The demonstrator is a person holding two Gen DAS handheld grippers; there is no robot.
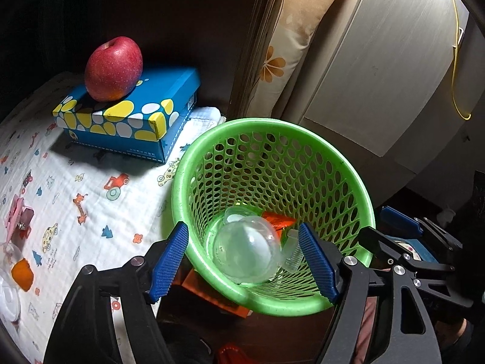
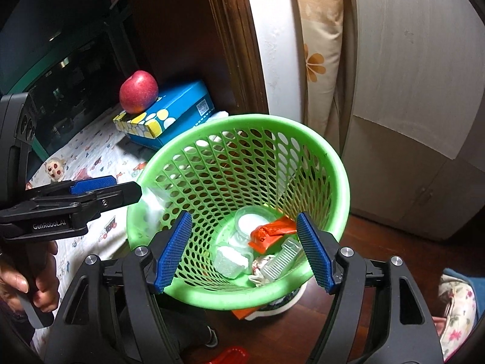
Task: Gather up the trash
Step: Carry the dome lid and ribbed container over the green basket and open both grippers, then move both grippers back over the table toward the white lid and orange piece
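Left gripper point(image 1: 244, 261): jaws apart, nothing between the pads; one finger outside the bin's near rim, the other over its inside; tilted steeply down into the bin.
Right gripper point(image 2: 244, 254): jaws released, empty; poised over the near rim, angled down; a hand point(image 2: 18, 279) on the left tool's handle shows at the frame edge.
Bin point(image 1: 194, 157): green perforated plastic, light, slightly flexible; best taken by the rolled rim; stands beside the bed edge.
Clear cup point(image 1: 245, 251): inside the bin; thin, slippery, likely to crush; pinch at the lip.
Wrapper point(image 2: 272, 232): orange-red, crinkly, near weightless; lies on the bin floor beside the cups.
Comb-like piece point(image 2: 282, 259): ribbed clear plastic, stiff, in the bin.
Sheet point(image 1: 75, 182): printed cloth; some small bits remain at its near-left edge, possibly trash.
Box point(image 1: 133, 115): blue, on the sheet.
Apple point(image 1: 113, 68): atop the box; not trash by my reading.
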